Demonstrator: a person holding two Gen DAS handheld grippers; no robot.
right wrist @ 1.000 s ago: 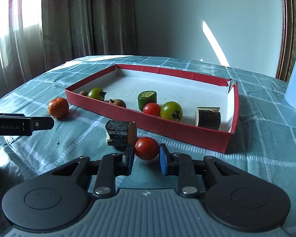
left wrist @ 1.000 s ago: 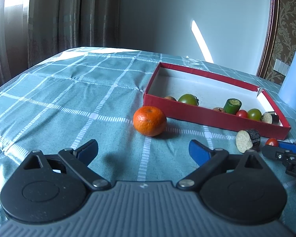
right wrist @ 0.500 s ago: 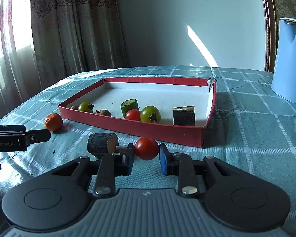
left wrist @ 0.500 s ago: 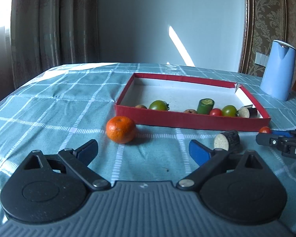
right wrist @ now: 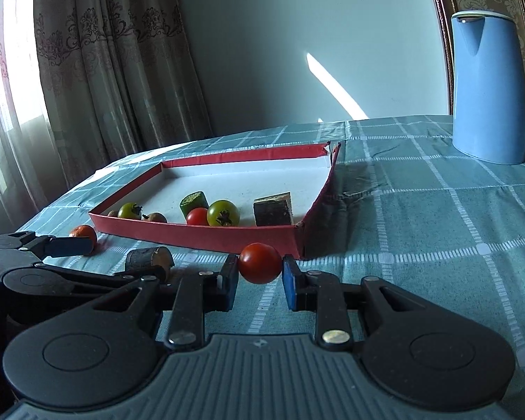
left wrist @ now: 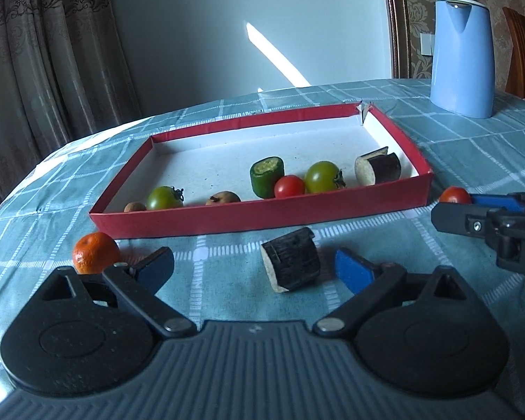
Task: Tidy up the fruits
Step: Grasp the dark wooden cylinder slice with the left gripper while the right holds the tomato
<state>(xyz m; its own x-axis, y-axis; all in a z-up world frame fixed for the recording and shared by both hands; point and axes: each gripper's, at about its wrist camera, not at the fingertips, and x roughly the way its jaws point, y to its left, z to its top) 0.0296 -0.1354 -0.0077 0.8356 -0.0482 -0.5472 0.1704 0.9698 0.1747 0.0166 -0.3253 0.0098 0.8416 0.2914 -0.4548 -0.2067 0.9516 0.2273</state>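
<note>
My right gripper (right wrist: 259, 274) is shut on a red cherry tomato (right wrist: 260, 263), just in front of the near right corner of the red tray (right wrist: 227, 236). That tomato also shows in the left wrist view (left wrist: 454, 195). My left gripper (left wrist: 253, 269) is open around a dark eggplant chunk (left wrist: 292, 268) lying on the cloth, not touching it. An orange mandarin (left wrist: 95, 252) sits by my left fingertip (left wrist: 155, 266). The tray (left wrist: 262, 213) holds green and red tomatoes, a cucumber piece, an eggplant chunk and small brown fruits.
A blue kettle (left wrist: 462, 57) stands at the far right on the teal checked tablecloth (left wrist: 455, 147). Curtains hang at the left. The right gripper's body (left wrist: 500, 224) reaches in from the right of the left wrist view.
My left gripper has swung right, from facing the mandarin to straddling the eggplant chunk. My right gripper has lifted slightly and turned right, still holding the red tomato.
</note>
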